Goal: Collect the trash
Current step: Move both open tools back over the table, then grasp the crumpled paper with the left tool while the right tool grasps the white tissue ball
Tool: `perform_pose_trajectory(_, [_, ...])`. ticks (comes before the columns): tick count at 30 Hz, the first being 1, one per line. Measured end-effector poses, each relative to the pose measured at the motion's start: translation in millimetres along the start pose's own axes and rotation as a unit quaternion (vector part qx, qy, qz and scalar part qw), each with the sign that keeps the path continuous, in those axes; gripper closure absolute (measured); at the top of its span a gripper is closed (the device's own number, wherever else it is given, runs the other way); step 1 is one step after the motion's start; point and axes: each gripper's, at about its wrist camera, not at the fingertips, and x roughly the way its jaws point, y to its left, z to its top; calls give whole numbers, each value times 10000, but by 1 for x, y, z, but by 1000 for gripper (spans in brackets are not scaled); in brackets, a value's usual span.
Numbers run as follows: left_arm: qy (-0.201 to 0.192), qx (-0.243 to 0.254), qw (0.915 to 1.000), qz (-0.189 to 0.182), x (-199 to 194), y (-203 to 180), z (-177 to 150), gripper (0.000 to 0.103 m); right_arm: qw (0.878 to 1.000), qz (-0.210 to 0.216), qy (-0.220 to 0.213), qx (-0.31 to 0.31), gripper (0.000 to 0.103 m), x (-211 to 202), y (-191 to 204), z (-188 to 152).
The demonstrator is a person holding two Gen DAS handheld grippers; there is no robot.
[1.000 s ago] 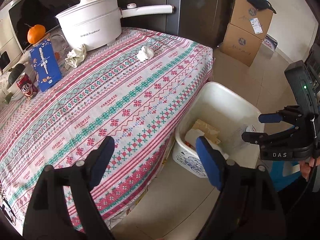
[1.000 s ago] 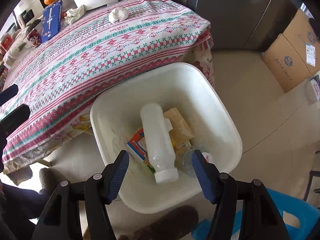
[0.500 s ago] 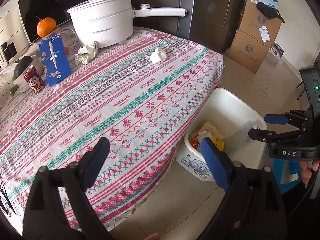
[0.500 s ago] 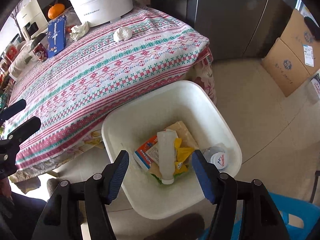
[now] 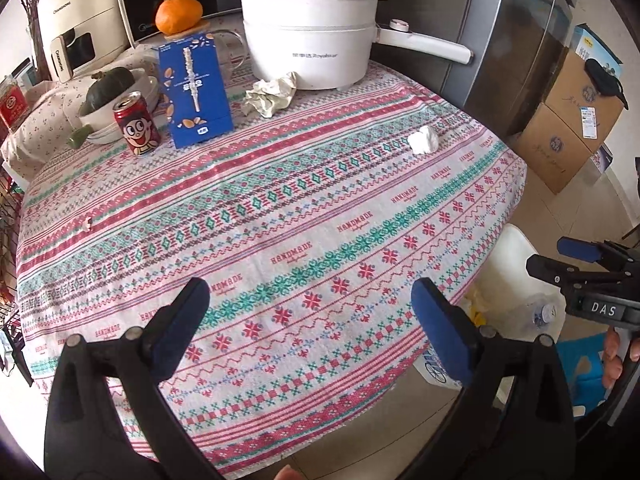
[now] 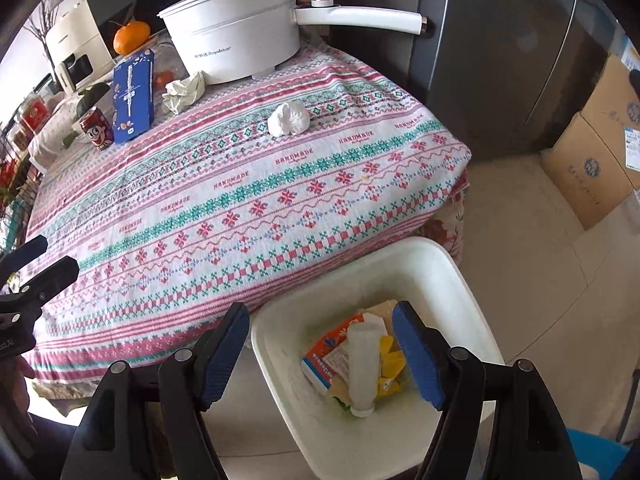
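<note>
A white tissue wad (image 5: 423,140) (image 6: 289,119) and a larger crumpled paper (image 5: 271,93) (image 6: 183,91) lie on the patterned tablecloth near the white pot. A white trash bin (image 6: 448,276) stands on the floor by the table's near corner, holding a white bottle (image 6: 361,364), a carton and wrappers; its rim (image 5: 516,240) shows in the left wrist view. My left gripper (image 5: 310,334) is open and empty above the table's front edge. My right gripper (image 6: 320,354) is open and empty above the bin; it shows in the left wrist view (image 5: 576,256).
A white electric pot (image 5: 310,36) with long handle, a blue box (image 5: 196,94), a red can (image 5: 136,124), an orange (image 5: 179,14) and bowls sit at the table's back. Cardboard boxes (image 5: 568,120) and a dark fridge (image 6: 500,48) stand behind.
Both grippers have risen and pulled back towards the table; the bin has slid lower in both views. The bottle has settled in the bin. Both grippers stay open.
</note>
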Motion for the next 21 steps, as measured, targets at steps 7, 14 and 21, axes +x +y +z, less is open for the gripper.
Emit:
perform_pose_trajectory(7, [-80, 0, 10000, 36, 19, 34, 23, 2, 9993, 303, -221, 68, 24, 40, 20, 57])
perform_pose_trajectory(14, [-445, 320, 9983, -175, 46, 54, 40, 2, 9975, 249, -666, -45, 25, 100, 29, 103])
perform_pose_trajectory(21, [-705, 513, 9955, -365, 73, 59, 59, 2, 9948, 248, -969, 169, 34, 134, 27, 128])
